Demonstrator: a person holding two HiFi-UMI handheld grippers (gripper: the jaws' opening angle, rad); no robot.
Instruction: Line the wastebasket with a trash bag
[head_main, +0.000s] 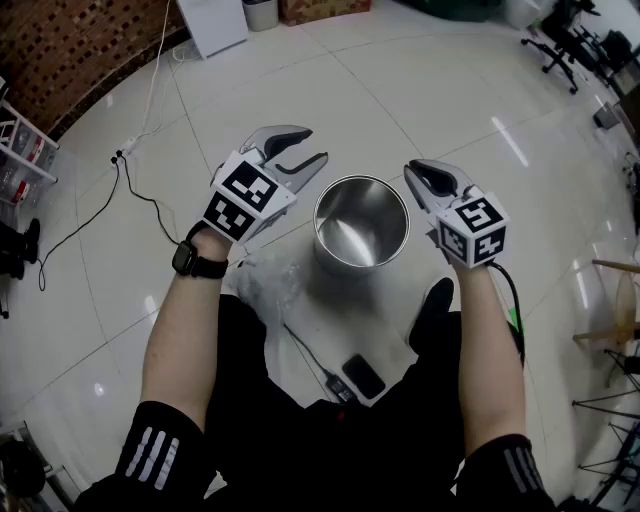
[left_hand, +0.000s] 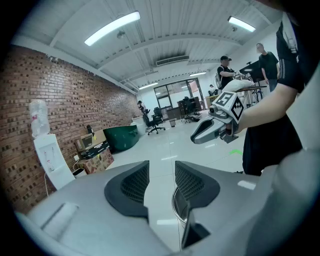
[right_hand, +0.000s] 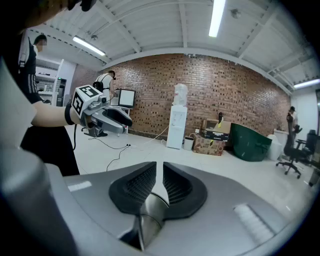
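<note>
Watching the head view: the wastebasket (head_main: 361, 179) is standing upright on the white tiled floor (head_main: 450, 90) just ahead of the person's knees, shiny metal, mouth open and unlined. I'm seeing both tongs hovering above it, one to each side, neither touching it.

Left tongs (head_main: 312, 146) – jaws standing clearly apart, nothing between the pads; in the left gripper view only floor and a sliver of the wastebasket's rim are showing through the gap.

Right tongs (head_main: 414, 170) – jaws drawn almost together, only a thin slit left; the right gripper view is showing nothing pinched there, just the metal rim below.

A crumpled clear plastic bag (head_main: 268, 283) is lying on the floor near the left forearm, beside the wastebasket's base and apart from both tongs. A black phone (head_main: 363, 375) with a cable is lying closer to the person.
</note>
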